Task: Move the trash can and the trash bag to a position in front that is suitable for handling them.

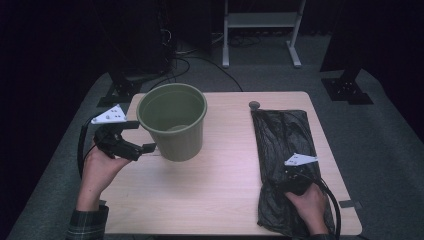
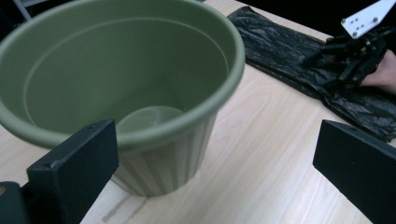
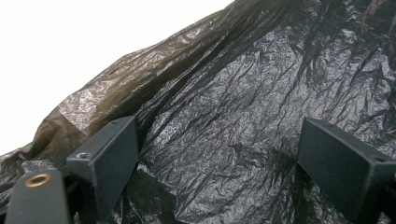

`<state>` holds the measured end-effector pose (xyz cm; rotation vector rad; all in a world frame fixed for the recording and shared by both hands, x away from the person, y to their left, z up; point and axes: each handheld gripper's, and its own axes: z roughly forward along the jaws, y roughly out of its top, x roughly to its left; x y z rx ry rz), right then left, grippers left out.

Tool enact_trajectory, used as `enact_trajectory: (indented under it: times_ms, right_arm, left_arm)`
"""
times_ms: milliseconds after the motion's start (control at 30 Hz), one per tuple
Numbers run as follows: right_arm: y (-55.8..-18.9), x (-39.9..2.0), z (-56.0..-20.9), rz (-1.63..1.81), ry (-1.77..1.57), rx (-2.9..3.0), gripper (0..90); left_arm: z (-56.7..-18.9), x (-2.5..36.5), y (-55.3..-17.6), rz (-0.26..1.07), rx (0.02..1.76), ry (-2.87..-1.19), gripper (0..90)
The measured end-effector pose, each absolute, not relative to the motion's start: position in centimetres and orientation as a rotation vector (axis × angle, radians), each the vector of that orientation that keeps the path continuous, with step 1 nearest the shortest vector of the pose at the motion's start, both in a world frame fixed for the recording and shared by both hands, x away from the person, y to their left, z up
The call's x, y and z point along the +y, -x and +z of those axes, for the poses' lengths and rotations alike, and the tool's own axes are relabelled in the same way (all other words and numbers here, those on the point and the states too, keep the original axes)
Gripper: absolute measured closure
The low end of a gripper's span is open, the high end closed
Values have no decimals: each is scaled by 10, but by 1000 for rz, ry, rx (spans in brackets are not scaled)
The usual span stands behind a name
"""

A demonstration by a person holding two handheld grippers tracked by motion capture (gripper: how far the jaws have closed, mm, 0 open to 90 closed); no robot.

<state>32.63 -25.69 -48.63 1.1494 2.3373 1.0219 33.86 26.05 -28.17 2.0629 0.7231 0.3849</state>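
An olive-green plastic bucket [image 1: 172, 125] stands upright and empty on the left half of the light wooden table [image 1: 220, 190]. My left gripper [image 1: 139, 137] hovers at the bucket's left side, jaws wide open and nothing between them. In the left gripper view the bucket [image 2: 121, 88] sits just beyond the left jaw, apart from both jaws. A crumpled black plastic bag [image 1: 285, 135] lies flat along the table's right side. My right gripper [image 1: 294, 175] rests low over the bag's near part. Its jaws stand open over the wrinkled black plastic bag [image 3: 243, 102] without pinching it.
A small grey round object [image 1: 254, 105] lies on the table at the bag's far end. Beyond the table stand a white frame [image 1: 260, 30], dark stand bases [image 1: 347, 90] and cables on the grey floor. The right gripper [image 2: 352, 51] shows far off on the bag.
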Motion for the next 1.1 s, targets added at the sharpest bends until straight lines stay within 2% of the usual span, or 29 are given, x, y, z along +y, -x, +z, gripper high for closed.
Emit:
enact_trajectory:
  times_ms: [367, 1100]
  right_arm:
    - [-326, -257, -486, 1022, -1148, 2338, 113]
    - [-326, -257, -486, 1023, -1149, 2337, 113]
  left_arm:
    - [-275, 266, -376, 387, 748, -2062, 0]
    - [-296, 282, -433, 405, 840, -2093, 0]
